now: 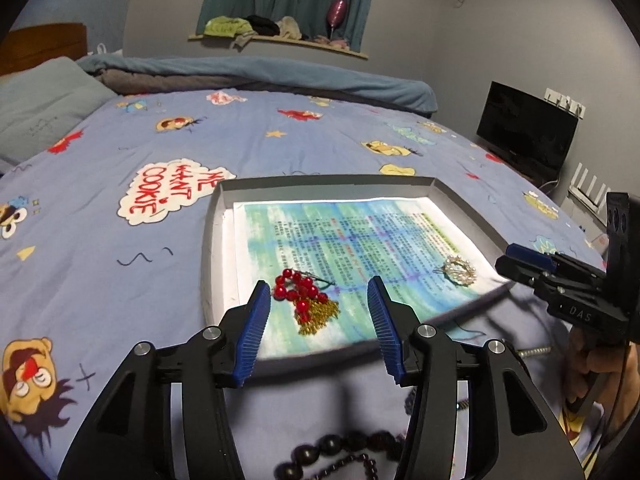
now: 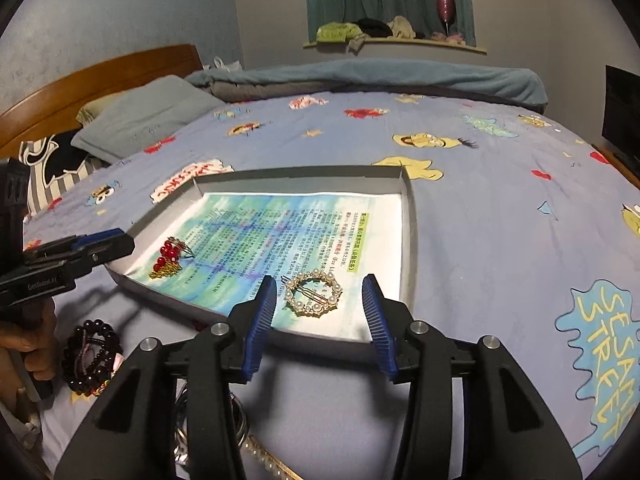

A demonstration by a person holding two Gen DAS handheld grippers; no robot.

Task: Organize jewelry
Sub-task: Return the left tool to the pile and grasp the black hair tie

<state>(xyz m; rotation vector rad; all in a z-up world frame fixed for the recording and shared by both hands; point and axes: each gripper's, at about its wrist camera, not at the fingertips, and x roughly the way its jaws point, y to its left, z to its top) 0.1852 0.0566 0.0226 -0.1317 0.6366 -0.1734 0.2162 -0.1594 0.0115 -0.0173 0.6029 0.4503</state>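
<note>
A shallow grey tray [image 1: 214,216] lined with a printed paper lies on the bed; it also shows in the right wrist view [image 2: 409,216]. A red bead and gold tassel piece [image 1: 306,300] lies in its near left part, also seen from the right wrist [image 2: 168,262]. A round pearl brooch [image 2: 313,294] lies in the near right part, also seen from the left wrist [image 1: 458,273]. My left gripper [image 1: 320,292] is open and empty above the red piece. My right gripper [image 2: 320,288] is open and empty above the brooch.
Dark bead bracelets [image 2: 90,358] lie on the blue cartoon bedsheet in front of the tray, also under the left gripper [image 1: 340,452]. A pearl strand [image 2: 264,458] and a metal ring lie under the right gripper. Pillows [image 2: 140,120], a folded blanket and a monitor [image 1: 524,132] surround the bed.
</note>
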